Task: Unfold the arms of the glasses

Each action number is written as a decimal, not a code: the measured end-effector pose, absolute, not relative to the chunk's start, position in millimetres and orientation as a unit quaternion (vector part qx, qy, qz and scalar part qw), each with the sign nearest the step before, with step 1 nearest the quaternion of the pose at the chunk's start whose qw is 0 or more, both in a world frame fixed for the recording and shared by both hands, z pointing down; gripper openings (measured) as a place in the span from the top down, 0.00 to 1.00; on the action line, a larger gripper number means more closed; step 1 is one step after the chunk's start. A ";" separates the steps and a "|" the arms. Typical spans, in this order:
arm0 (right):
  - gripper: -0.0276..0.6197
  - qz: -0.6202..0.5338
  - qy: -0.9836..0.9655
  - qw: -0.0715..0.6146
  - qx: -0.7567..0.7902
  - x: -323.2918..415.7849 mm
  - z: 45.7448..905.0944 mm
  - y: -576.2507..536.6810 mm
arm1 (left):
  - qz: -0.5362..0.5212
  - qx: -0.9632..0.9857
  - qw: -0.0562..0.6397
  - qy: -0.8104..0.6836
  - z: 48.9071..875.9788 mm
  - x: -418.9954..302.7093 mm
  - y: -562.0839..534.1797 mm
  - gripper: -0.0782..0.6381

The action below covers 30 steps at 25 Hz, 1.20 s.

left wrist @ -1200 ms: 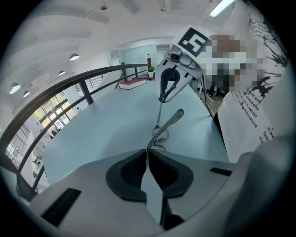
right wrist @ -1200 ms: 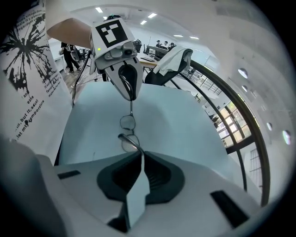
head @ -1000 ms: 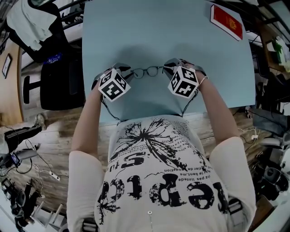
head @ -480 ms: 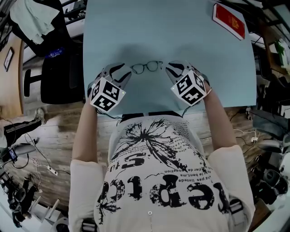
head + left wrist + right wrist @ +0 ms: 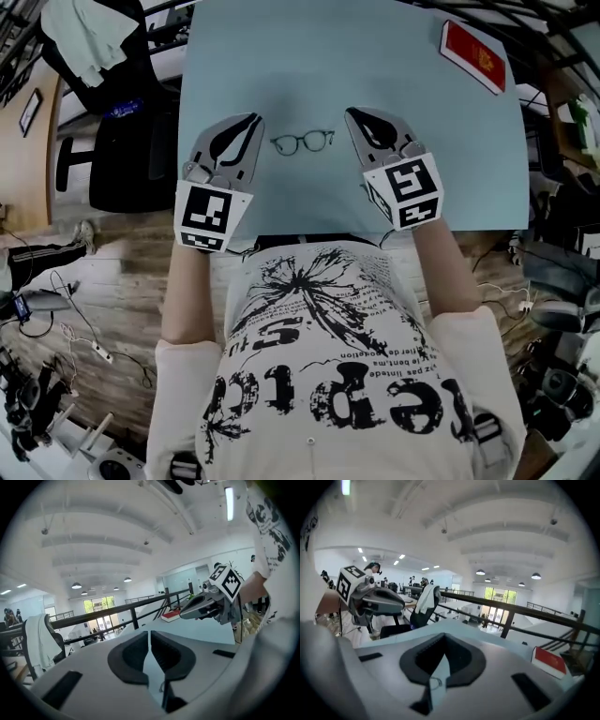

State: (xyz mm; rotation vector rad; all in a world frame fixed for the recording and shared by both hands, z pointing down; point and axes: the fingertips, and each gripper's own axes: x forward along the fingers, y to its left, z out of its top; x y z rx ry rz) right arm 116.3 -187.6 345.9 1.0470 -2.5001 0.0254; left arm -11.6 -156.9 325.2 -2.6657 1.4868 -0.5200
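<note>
The thin dark-rimmed glasses (image 5: 303, 142) lie on the light blue table (image 5: 356, 56) between my two grippers, touched by neither. How their arms lie is too fine to make out. My left gripper (image 5: 253, 122) hovers to their left, its jaws having just closed with nothing between them. My right gripper (image 5: 354, 114) hovers to their right, also shut and empty. In the left gripper view the pads (image 5: 140, 653) meet, and the right gripper (image 5: 201, 606) shows beyond them. In the right gripper view the pads (image 5: 459, 660) meet too, with the left gripper (image 5: 379, 599) at the left.
A red box (image 5: 473, 52) lies at the table's far right corner, also seen as the red box (image 5: 551, 662) in the right gripper view. A black office chair (image 5: 112, 131) stands left of the table. The person's torso is at the near edge.
Both grippers have risen off the glasses' ends and tipped from pointing down to nearly level. Their jaws opened wide, then shut empty. The glasses stay on the table.
</note>
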 end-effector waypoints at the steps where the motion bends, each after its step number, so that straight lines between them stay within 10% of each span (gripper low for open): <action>1: 0.94 0.000 -0.904 0.190 0.382 115.7 332.2 -186.8 | -0.155 -0.859 0.027 0.488 314.5 -11.2 -155.1 0.85; 13: 0.94 -0.053 -0.902 0.066 0.422 112.8 281.4 -167.0 | -0.033 -0.826 0.045 0.561 254.8 -39.1 -141.1 0.87; 30: 0.95 -0.069 -0.887 0.078 0.449 122.3 281.5 -175.0 | -0.016 -0.822 0.031 0.569 255.1 -43.1 -153.4 0.87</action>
